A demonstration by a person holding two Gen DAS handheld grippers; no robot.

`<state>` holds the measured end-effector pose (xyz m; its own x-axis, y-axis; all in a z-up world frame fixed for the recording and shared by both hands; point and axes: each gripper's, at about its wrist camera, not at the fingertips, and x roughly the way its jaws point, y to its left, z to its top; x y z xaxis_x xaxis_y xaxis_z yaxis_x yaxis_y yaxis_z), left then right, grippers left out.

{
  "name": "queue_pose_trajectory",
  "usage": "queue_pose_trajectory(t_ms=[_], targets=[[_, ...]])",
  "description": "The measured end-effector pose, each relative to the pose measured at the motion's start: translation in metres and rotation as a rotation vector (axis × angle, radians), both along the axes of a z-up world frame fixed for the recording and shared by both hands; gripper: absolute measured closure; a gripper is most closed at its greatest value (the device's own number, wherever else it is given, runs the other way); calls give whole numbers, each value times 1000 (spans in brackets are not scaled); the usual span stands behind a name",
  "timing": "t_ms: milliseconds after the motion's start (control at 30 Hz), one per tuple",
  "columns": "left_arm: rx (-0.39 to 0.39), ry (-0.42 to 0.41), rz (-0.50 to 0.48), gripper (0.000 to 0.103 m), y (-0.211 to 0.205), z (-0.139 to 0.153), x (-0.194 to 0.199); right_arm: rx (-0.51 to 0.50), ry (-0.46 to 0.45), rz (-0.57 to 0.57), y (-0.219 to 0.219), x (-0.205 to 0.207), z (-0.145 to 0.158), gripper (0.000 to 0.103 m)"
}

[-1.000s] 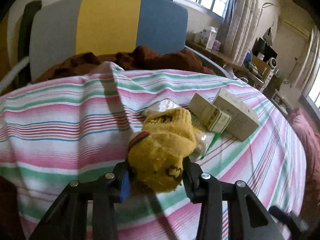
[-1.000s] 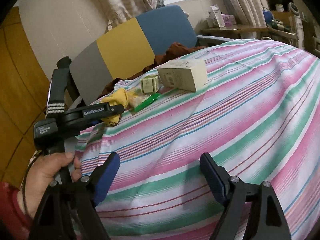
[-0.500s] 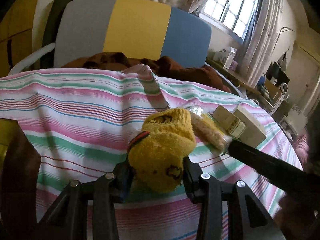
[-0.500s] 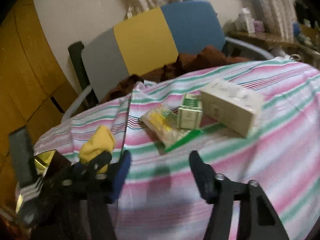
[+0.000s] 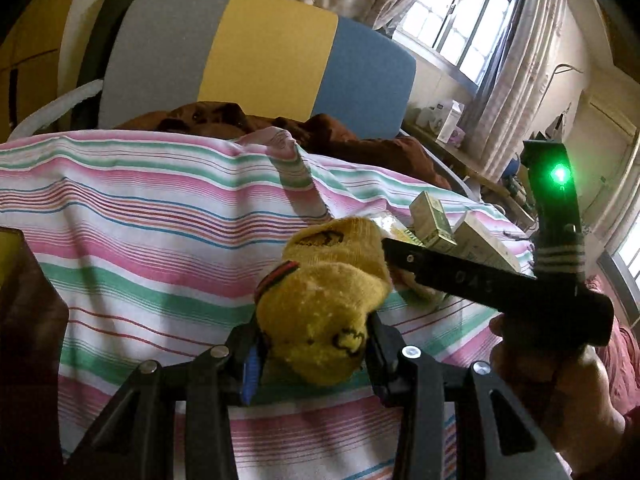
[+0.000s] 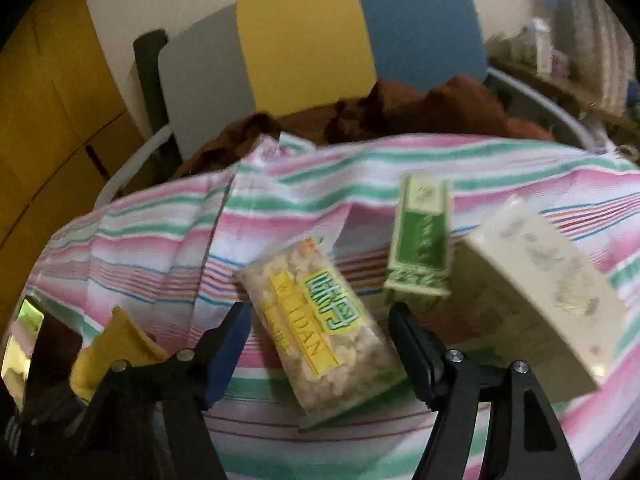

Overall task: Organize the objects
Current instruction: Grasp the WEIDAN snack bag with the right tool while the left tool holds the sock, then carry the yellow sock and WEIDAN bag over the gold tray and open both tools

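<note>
Snack bag [image 6: 320,324] on the striped bed [image 6: 152,248] between our opening right tool [image 6: 320,344] looks light, crinkly, slippery, so we'd pinch mid-body, while our left tool [image 5: 314,354] clamps the sock [image 5: 320,304].

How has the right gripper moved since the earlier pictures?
Yes. The right gripper has come toward the snack packet, which now lies between its opening jaws, untouched.

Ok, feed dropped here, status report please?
Left gripper shut on yellow sock. Right gripper opening around snack bag, not gripping. Green box close beside it.
</note>
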<state>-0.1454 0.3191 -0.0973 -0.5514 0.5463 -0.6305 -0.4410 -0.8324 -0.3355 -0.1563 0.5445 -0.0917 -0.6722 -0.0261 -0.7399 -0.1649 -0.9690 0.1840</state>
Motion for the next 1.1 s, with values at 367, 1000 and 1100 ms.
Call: queue_pose_trajectory(t_ms=[367,1000,1100], targets=[[3,11,7,60,1,2,1,64,25,-46,-15,21,0,54],[-27,103,6,60,1,15,16,119,74,-149,-36,102,23,58],[-53,123,-11,60,2,18,27,122,85,-151,-44,117,24,58]])
